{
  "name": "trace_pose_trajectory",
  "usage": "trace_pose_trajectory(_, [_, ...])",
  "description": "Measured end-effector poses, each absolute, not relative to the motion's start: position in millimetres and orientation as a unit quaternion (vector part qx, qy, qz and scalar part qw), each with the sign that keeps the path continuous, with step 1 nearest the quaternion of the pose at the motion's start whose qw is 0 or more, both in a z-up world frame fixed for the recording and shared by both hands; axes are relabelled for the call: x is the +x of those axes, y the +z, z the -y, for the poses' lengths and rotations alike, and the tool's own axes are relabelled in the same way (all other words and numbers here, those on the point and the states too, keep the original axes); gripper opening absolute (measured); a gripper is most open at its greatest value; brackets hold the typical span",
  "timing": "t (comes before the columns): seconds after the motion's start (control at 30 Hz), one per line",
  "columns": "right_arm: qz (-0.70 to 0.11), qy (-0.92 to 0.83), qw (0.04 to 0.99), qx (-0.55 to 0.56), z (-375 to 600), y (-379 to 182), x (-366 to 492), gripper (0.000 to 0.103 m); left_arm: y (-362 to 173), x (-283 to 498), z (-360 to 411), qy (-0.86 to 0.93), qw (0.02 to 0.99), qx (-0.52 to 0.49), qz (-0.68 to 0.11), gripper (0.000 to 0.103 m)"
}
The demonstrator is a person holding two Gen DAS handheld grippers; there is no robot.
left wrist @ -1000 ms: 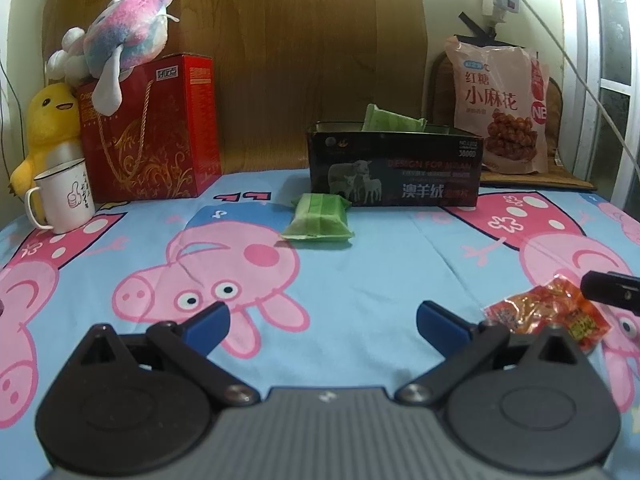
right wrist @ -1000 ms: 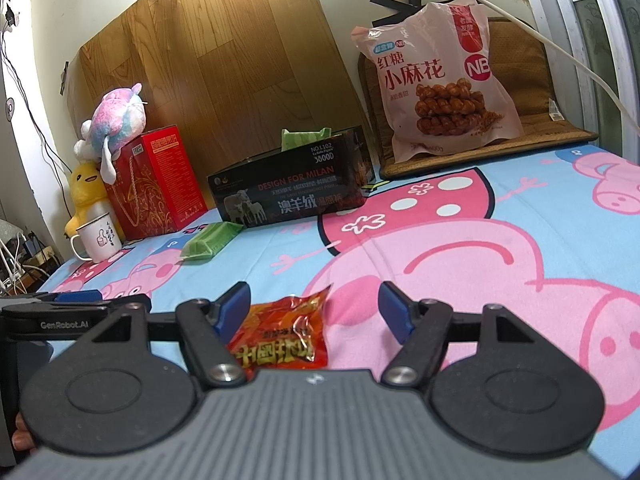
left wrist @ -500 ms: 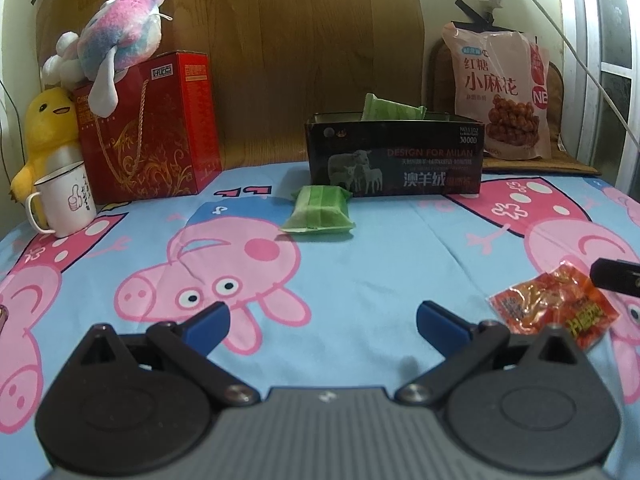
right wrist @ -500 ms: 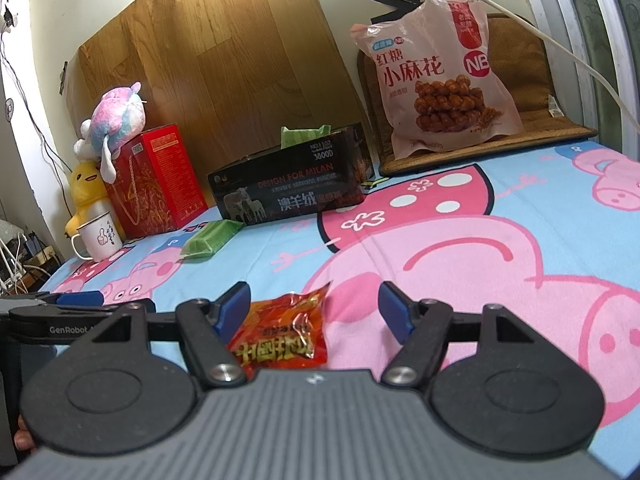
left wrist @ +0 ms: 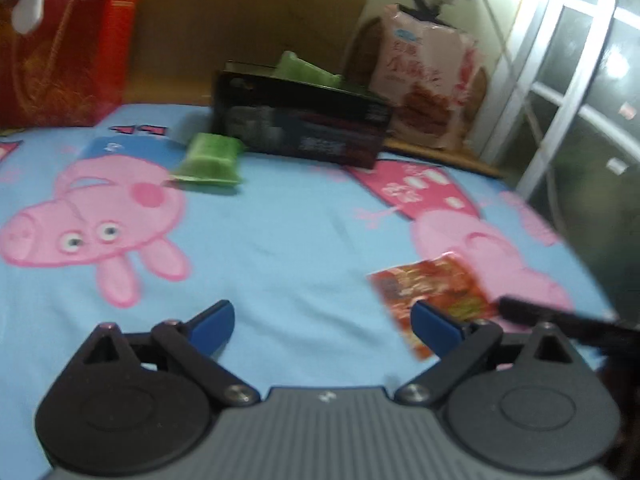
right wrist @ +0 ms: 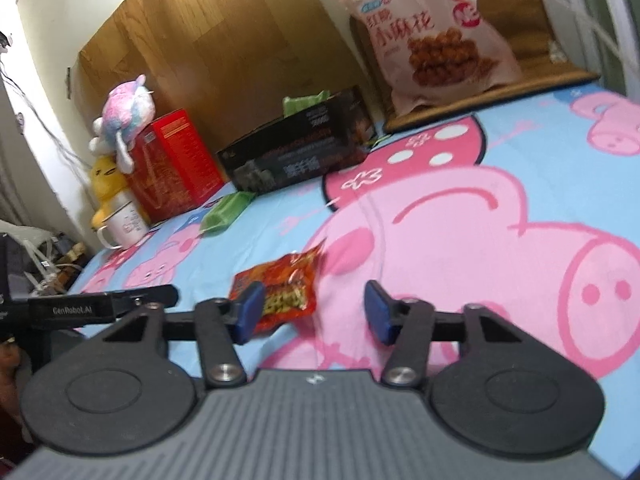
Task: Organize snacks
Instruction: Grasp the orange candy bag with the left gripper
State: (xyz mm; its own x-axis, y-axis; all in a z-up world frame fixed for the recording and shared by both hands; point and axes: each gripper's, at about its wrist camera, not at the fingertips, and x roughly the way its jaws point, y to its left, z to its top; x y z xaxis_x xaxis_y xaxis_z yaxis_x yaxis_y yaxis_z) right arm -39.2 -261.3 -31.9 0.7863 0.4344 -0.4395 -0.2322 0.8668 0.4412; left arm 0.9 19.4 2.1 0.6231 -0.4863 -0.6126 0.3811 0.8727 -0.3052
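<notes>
A red-orange snack packet lies flat on the cartoon-pig sheet, just ahead of my left gripper's right finger; it also shows in the right wrist view, by my right gripper's left finger. A green packet lies in front of the black box, which holds another green packet. My left gripper is open and empty. My right gripper is open and empty, above the sheet.
A red gift box with a plush toy, a yellow duck and a white mug stand at the back left. A large pink snack bag leans on the back wall. A window frame is at right.
Both grippers have tilted and moved, blurring the views. The left view has swung right toward the red packet. The right gripper has risen, and the red packet now lies further ahead of its fingers.
</notes>
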Motion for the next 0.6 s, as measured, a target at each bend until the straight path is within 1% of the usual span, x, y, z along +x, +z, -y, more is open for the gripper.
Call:
trace_pose_trajectory(0.03, [-0.280,0.188,0.922,0.190,261.0,-33.2,-35.8,0.043,2.4,4.1,-15.5,-0.262,0.888,-0.085,-0.369,0.091])
trace_pose_trajectory(0.1, [-0.297,0.211,0.908,0.208,259.6,-35.7,-27.1,0.032,1.1,8.6,-8.5,-0.289,0.871,-0.112,-0.381,0.090])
trace_pose_trajectory(0.13, [-0.310,0.226,0.896,0.224,259.4,-38.7,-23.1,0.020,0.4,11.7,-3.5,-0.302,0.863,-0.118,-0.387,0.089])
trace_pose_trajectory(0.17, [-0.324,0.243,0.881,0.245,257.0,-43.5,-17.6,0.013,-0.3,13.6,1.4,-0.309,0.860,-0.119,-0.388,0.088])
trace_pose_trajectory(0.23, [-0.337,0.264,0.860,0.279,253.8,-51.2,-9.6,0.008,-1.0,14.5,9.9,-0.310,0.863,-0.111,-0.383,0.087])
trace_pose_trajectory(0.3, [-0.342,0.265,0.846,0.312,255.9,-54.9,-4.5,0.007,-1.0,15.8,12.4,-0.304,0.867,-0.108,-0.380,0.084])
trace_pose_trajectory(0.37, [-0.343,0.271,0.828,0.353,263.9,-56.2,-1.9,0.006,-1.2,20.6,5.1,-0.306,0.861,-0.129,-0.387,0.075])
trace_pose_trajectory(0.4, [-0.343,0.278,0.815,0.375,269.3,-56.3,-1.9,0.006,-1.9,24.2,0.1,-0.311,0.853,-0.146,-0.392,0.074])
trace_pose_trajectory(0.43, [-0.342,0.283,0.803,0.397,274.2,-56.1,-1.2,0.006,-2.4,28.9,-5.8,-0.316,0.845,-0.166,-0.399,0.076])
trace_pose_trajectory(0.53, [-0.334,0.299,0.771,0.452,287.1,-54.7,1.1,0.005,-0.4,38.3,-24.3,-0.320,0.831,-0.221,-0.398,0.088])
trace_pose_trajectory(0.6, [-0.322,0.313,0.751,0.485,295.3,-49.4,3.3,0.005,2.6,42.1,-33.0,-0.333,0.820,-0.246,-0.394,0.089])
